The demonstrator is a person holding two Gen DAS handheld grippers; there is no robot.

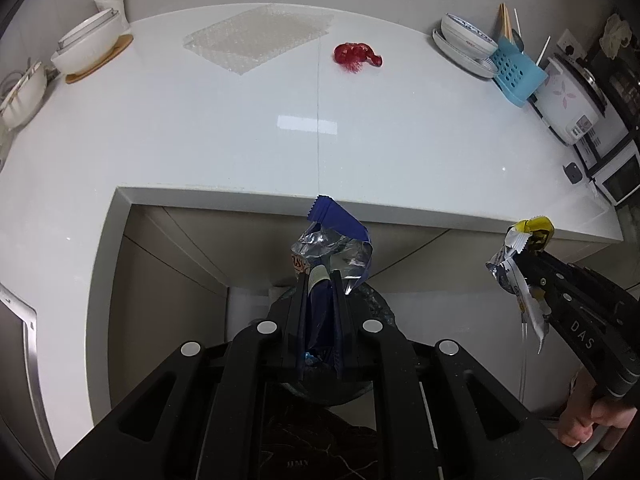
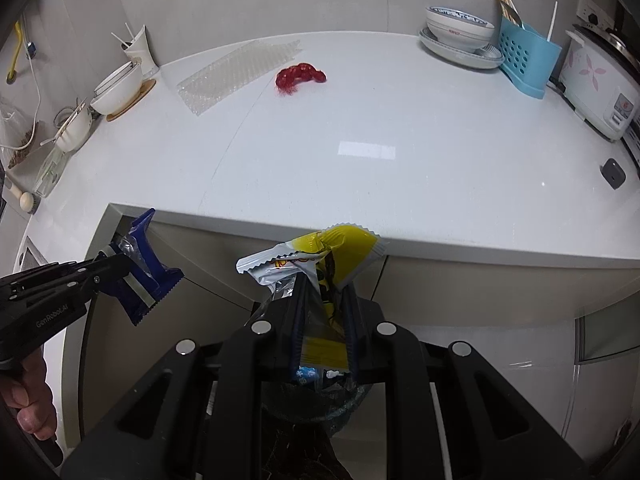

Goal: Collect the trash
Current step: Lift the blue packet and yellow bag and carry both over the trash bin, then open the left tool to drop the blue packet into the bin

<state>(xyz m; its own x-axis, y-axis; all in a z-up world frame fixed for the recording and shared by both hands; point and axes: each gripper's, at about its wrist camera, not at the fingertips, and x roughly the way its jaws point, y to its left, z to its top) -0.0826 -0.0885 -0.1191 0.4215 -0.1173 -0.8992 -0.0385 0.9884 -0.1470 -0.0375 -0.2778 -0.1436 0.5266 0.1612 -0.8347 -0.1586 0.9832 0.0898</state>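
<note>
Clamped between the black fingers of the left gripper is a dark blue wrapper with a crinkled silver inside, and the black right gripper pinches a yellow wrapper that turns white and silver on its left, with black print. Beyond both claws the countertop is plain glossy white, bearing a bright red crumpled scrap and a clear bubble-patterned sheet. Far off to the right of the claws stand a light blue holder dotted with round holes, white bowls with a blue-patterned rim, and a white cooker printed with pink petals.
</note>
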